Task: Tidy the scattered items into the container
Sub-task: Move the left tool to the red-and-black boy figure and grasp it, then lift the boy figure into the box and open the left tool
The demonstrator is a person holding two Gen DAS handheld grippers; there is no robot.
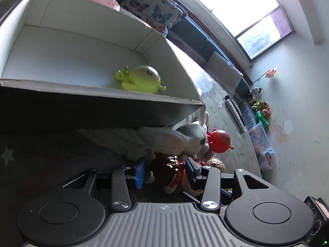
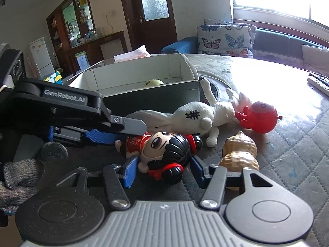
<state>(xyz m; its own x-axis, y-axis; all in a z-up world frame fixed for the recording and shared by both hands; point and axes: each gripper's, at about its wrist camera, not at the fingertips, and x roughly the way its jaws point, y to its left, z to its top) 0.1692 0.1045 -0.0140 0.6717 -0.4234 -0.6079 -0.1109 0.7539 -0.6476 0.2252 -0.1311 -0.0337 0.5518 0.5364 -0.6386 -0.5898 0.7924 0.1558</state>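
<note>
A doll figure with black hair and red dress (image 2: 164, 154) lies on the table. My left gripper (image 1: 166, 174) has its blue pads on either side of the doll's body (image 1: 166, 173); it also shows in the right wrist view (image 2: 123, 131), reaching in from the left. My right gripper (image 2: 162, 171) is open around the doll's head. A white plush rabbit (image 2: 197, 115), a red round toy (image 2: 259, 117) and a peanut toy (image 2: 239, 154) lie beside it. The white box (image 1: 102, 90) holds a green toy (image 1: 141, 80).
Butterfly cushions (image 2: 226, 37) and a blue sofa stand behind the table. A remote control (image 2: 318, 82) lies at the far right. Toys and a plastic bin (image 1: 261, 138) sit by the wall. The quilted table cover (image 2: 287, 144) extends to the right.
</note>
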